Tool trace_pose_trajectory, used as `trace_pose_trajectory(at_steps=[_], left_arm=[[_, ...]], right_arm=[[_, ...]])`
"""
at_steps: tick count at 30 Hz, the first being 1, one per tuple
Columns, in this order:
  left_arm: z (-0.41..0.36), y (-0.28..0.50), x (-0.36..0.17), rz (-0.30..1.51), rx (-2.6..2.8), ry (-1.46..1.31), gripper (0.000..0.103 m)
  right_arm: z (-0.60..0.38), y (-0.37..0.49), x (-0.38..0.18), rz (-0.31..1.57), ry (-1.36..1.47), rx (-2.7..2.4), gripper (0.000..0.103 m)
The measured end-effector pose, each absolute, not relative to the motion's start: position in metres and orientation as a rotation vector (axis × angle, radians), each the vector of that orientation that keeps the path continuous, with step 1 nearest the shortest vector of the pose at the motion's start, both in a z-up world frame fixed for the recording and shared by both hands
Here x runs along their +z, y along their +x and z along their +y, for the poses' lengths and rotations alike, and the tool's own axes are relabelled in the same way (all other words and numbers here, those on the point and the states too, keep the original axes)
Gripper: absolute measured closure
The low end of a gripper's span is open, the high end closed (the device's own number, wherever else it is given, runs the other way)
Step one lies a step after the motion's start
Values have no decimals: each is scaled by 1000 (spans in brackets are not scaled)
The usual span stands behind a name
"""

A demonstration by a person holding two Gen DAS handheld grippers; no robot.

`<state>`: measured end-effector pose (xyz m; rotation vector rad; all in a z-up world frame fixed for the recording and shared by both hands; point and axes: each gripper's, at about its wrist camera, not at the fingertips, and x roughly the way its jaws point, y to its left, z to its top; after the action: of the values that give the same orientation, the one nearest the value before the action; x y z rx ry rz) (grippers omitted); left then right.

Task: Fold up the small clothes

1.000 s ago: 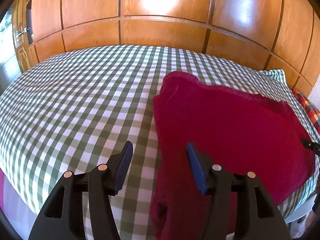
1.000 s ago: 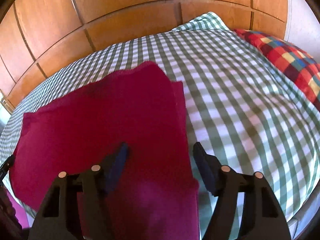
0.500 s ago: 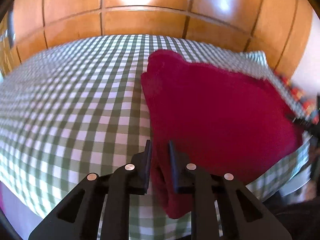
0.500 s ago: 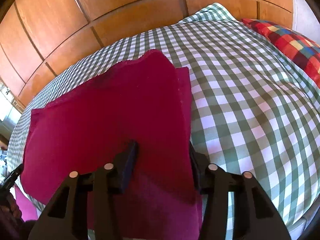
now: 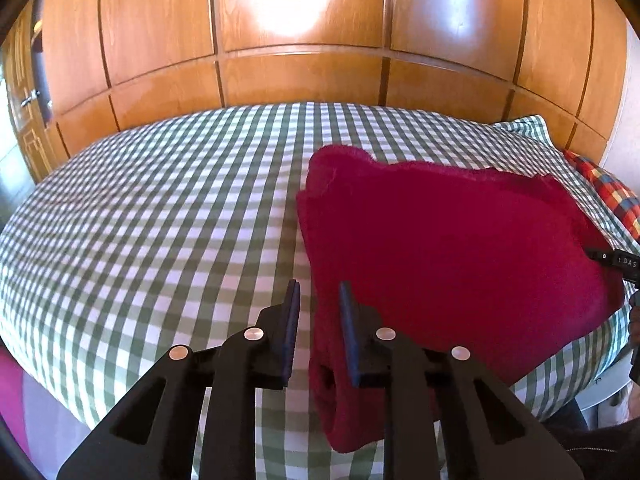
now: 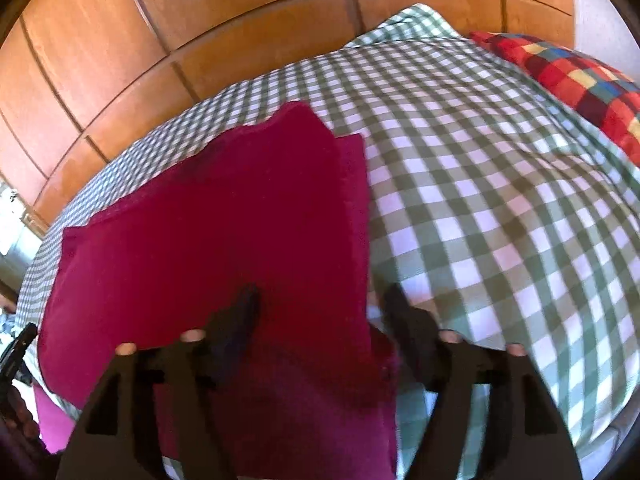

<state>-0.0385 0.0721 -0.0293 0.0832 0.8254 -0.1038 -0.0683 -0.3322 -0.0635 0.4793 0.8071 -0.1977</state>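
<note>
**Red cloth lying on the checked bed, both claws released**

Nearest the left wrist camera, the left claw (image 5: 316, 304) is seen with its black arms and blue pads drawn close together. Its jaws have just been closing and then eased slightly apart. The near left edge of the dark red, fleecy, folded cloth (image 5: 440, 260) is caught between the pads. A thin strip of sheet is visible between the left-hand pad and the fabric, so the cloth is not clamped and the claw is taken as released. Just below the pads, the edge of the cloth is bunched into a thick roll.

In the blurred right wrist view, the right claw (image 6: 320, 304) is held with its jaws wide apart; they have just been opening. One finger is placed over the red cloth and the other just beside its right edge, over the sheet. The near right corner of the cloth lies between them, ungripped.

Beyond both claws, the cloth is spread flat in layers on the bed covered by a green-and-white checked sheet (image 5: 160, 220). A pillow checked in red, yellow and blue (image 6: 580, 80) is seen at the far right end of the bed. Glossy orange-brown wooden wall panels (image 5: 300, 80) are seen behind the bed.
</note>
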Motion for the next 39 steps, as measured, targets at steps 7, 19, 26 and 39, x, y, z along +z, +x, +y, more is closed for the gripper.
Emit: trace_pose_trajectory(at_steps=[7, 19, 26, 39], left_arm=[[64, -35, -30, 820, -127, 100, 84], [55, -25, -45, 869, -140, 115, 84], [53, -22, -44, 856, -140, 116, 48], [57, -17, -56, 884, -115, 99, 44]], right_arm=[[-340, -75, -64, 818, 530, -144, 22], [-351, -78, -69, 840, 631, -11, 15], [-349, -75, -71, 841, 623, -8, 12], [-343, -67, -72, 851, 582, -18, 12]])
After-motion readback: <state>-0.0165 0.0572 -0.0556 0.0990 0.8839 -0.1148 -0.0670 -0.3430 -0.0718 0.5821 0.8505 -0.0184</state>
